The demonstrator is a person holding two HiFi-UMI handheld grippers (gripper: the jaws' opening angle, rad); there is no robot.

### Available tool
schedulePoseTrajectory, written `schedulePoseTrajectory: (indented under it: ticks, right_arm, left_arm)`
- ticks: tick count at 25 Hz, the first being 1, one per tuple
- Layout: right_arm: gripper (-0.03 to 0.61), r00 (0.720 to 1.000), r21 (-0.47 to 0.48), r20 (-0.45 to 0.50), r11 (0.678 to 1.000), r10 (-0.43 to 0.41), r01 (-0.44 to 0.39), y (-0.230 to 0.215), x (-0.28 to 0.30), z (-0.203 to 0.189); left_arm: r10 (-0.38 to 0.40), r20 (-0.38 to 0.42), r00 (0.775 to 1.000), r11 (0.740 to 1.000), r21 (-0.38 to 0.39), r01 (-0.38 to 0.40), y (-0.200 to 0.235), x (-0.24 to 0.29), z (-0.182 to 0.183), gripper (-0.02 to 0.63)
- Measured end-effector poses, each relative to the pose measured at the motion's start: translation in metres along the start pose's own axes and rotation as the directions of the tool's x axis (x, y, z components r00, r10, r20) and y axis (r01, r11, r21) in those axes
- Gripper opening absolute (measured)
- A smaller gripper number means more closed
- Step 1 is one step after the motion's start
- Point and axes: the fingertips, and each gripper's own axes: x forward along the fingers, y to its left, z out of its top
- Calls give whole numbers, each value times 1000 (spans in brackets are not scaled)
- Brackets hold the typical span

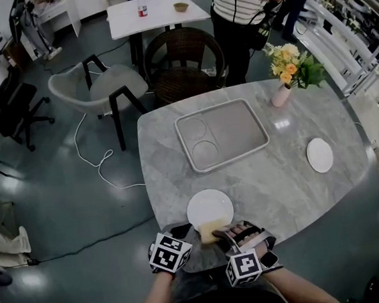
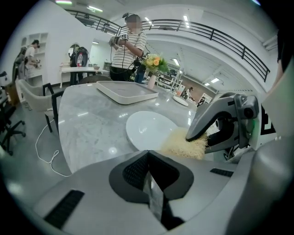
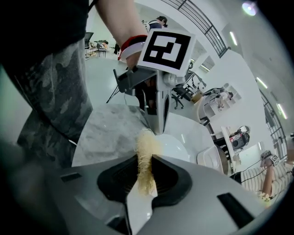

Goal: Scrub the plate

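Now we have the right gripper (image 1: 219, 232) clamped on a yellow scrub pad (image 1: 208, 231). Its jaws pinch the fibrous wad tight in the right gripper view, and the pad lies against the near rim of the white plate (image 1: 209, 208). The plate sits on the grey marble table (image 1: 172, 176), close to the edge nearest us. Our left gripper (image 1: 183, 233) has its jaws pressed together with nothing between them. It hangs just beside the plate's near-left rim, close to the pad — we cannot tell whether it touches the plate. Farther across the table lie a pale tray (image 1: 237, 129), a second small plate (image 1: 320, 154) and a vase of flowers (image 1: 283, 90)
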Motion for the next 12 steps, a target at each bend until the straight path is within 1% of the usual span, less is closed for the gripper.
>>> schedulePoseTrajectory:
  ticks: [6, 9, 12]
  right_arm:
    - [81, 999, 39, 39, 999, 13, -15, 7, -6, 10]
    - [81, 998, 84, 62, 996, 18, -23, 9, -11, 14]
    - [81, 996, 149, 88, 989, 12, -25, 7, -19, 20]
  left_arm:
    - [-10, 21, 1000, 1000, -16, 10, 1, 0, 0, 12]
    - [-21, 25, 999, 1000, -10, 21, 0, 0, 0, 12]
    - [-26, 35, 999, 1000, -6, 27, -1, -4, 2, 12]
